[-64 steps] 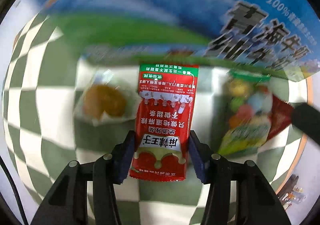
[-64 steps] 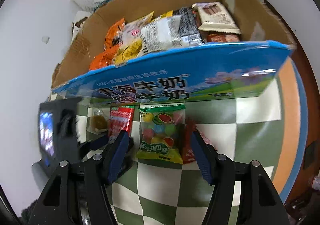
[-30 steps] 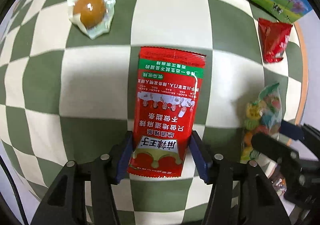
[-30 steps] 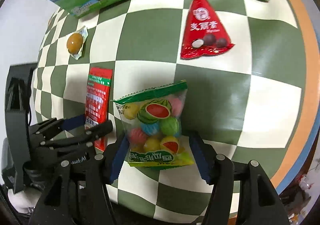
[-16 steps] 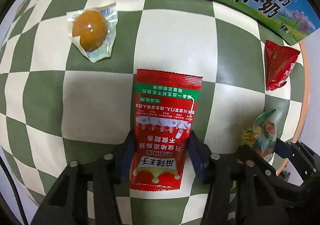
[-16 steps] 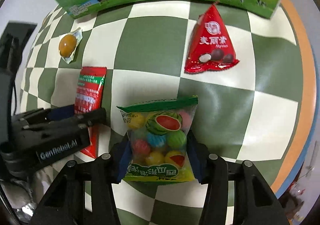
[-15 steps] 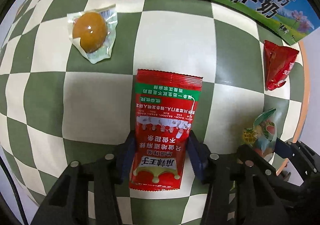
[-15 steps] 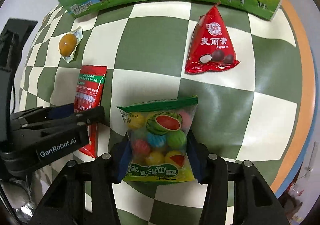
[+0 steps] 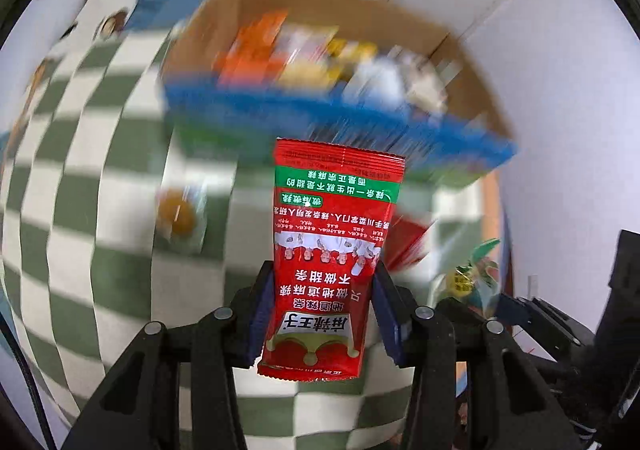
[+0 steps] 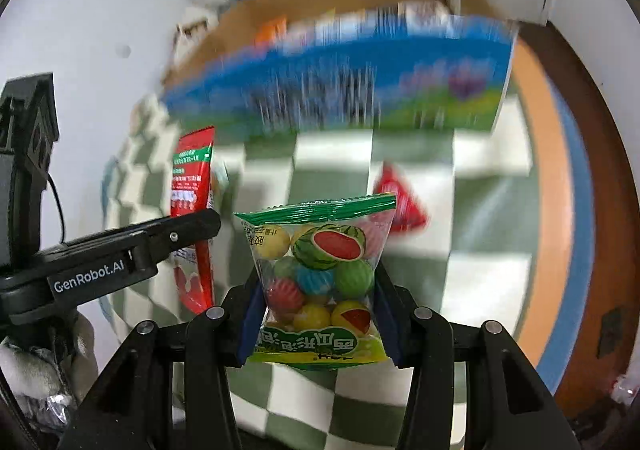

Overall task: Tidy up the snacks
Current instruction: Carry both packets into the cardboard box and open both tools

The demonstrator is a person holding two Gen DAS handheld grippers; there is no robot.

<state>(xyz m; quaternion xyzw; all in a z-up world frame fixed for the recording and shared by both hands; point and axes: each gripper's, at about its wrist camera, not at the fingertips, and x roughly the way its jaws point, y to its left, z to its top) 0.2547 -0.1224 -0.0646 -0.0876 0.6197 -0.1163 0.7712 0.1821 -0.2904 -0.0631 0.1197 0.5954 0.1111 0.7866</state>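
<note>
I am lifting both packets off the checkered table [image 9: 100, 290], left gripper [image 9: 323, 312] clamping the red sachet [image 9: 332, 250], right gripper [image 10: 316, 306] clamping the candy bag [image 10: 320, 274], swinging toward the snack box [image 10: 360, 90] at twelve o'clock.

Each handheld gripper is matte black plastic: the left gripper [image 9: 322, 314] and the right gripper [image 10: 316, 310] both have angular, triangulated finger arms with cut-out windows, round silver screws at the joints, and flat blue pads [image 10: 249, 316] inside. White "GenRobot.AI" lettering marks the left one's side, where a thin black cable [image 10: 59, 206] trails.
</note>
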